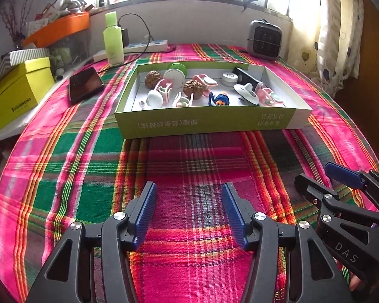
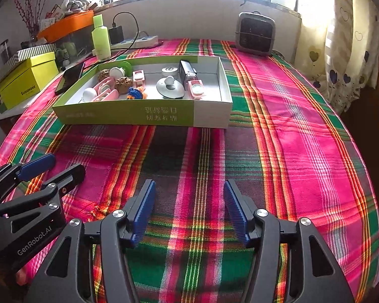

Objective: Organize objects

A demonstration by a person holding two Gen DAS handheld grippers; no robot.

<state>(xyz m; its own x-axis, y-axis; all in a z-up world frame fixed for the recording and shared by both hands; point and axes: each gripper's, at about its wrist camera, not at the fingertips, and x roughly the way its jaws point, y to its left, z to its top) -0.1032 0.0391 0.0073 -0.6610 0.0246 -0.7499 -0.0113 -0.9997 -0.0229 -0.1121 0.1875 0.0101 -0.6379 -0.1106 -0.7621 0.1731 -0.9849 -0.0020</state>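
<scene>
A shallow green and white box (image 1: 204,123) (image 2: 144,117) sits on the plaid cloth ahead of both grippers. It holds several small items: two brown walnuts (image 1: 192,89) (image 2: 123,83), pink clips (image 1: 164,88) (image 2: 196,89), a white knob (image 1: 155,98), a blue yarn toy (image 1: 221,99) (image 2: 136,93), a white disc (image 1: 246,91) (image 2: 169,87) and a black device (image 2: 187,73). My left gripper (image 1: 189,214) is open and empty, low over the cloth. My right gripper (image 2: 189,212) is open and empty beside it, also seen in the left wrist view (image 1: 323,179).
A black phone (image 1: 85,83) lies left of the box. A green bottle (image 1: 113,39), a power strip (image 1: 144,46) and a small heater (image 1: 264,39) stand at the back. A yellow box (image 1: 17,92) and an orange-lidded bin (image 1: 60,29) sit at the left. Curtains (image 2: 341,50) hang at the right.
</scene>
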